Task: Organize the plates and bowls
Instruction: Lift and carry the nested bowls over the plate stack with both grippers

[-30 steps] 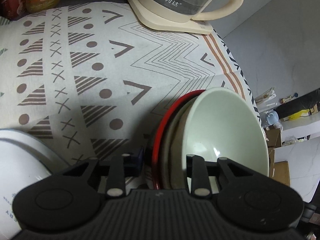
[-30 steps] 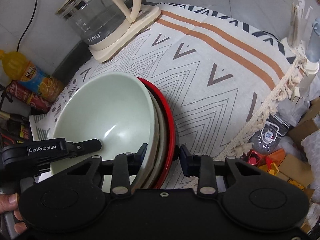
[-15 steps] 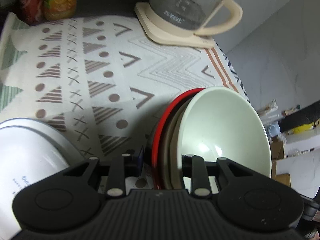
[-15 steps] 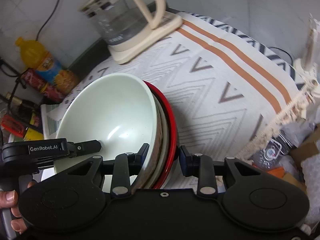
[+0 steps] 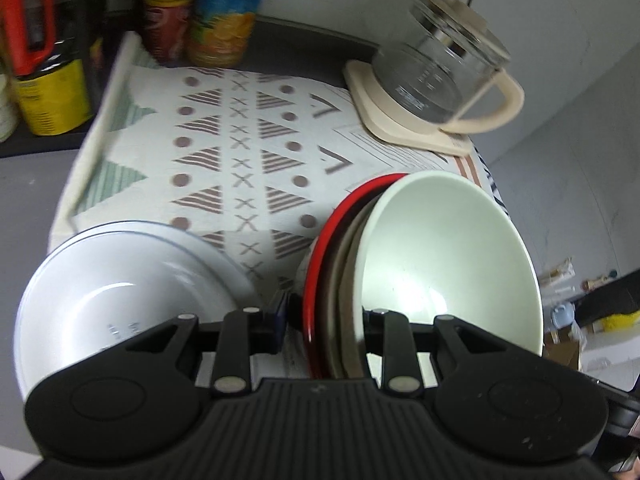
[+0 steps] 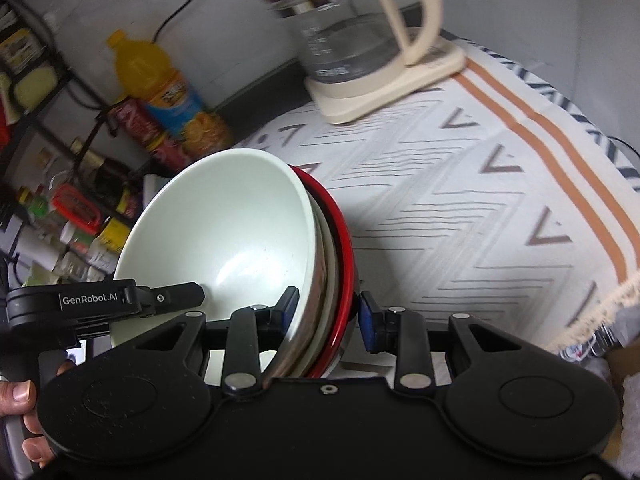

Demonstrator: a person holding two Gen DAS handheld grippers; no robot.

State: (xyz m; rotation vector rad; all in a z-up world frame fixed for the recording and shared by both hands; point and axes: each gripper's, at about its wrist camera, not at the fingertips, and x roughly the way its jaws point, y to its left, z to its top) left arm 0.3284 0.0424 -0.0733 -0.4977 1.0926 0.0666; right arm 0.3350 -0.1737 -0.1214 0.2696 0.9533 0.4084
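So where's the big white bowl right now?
In the left wrist view, the white bowl sits low on the left, on the patterned tablecloth, beside the left claw gripping the stacked dishes.

A glass kettle [image 5: 434, 68] (cream base) stands on the patterned cloth [image 5: 240, 152] near juice bottles [image 6: 168, 96].

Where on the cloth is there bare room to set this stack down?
Free: the patterned cloth between the white bowl, the kettle base and the bottles; also the chevron stretch from the kettle toward the fringed edge. Crowded: the near-left corner by the white bowl and the bottle row. Both grippers grip the stack.
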